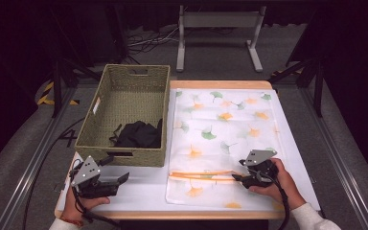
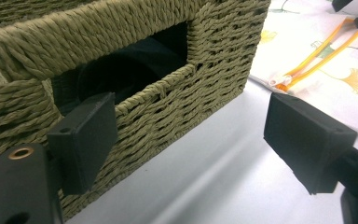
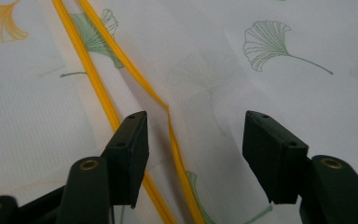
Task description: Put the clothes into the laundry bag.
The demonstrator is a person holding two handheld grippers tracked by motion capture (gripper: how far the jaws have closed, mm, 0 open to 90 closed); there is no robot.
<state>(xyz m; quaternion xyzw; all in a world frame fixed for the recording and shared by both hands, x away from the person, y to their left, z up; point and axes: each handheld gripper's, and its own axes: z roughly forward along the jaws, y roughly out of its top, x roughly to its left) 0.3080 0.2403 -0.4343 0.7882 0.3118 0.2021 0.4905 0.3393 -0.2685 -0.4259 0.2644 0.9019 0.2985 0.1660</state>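
Two spread-jawed grippers, right gripper [image 3: 193, 154] over mesh bag's [image 1: 230, 139] orange zipper [image 3: 121, 93], left gripper [image 2: 186, 149] beside basket [image 2: 121, 60].

Woven basket [image 1: 124, 143] just before left tongs [image 1: 117, 181].

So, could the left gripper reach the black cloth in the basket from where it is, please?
Probably not directly: the left gripper sits outside the basket, whose woven front wall stands before the black cloth. It would need lifting over the rim.

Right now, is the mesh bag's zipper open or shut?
Open, at least partly: the zipper's two orange tapes run apart along the mesh bag, with a gap between them.
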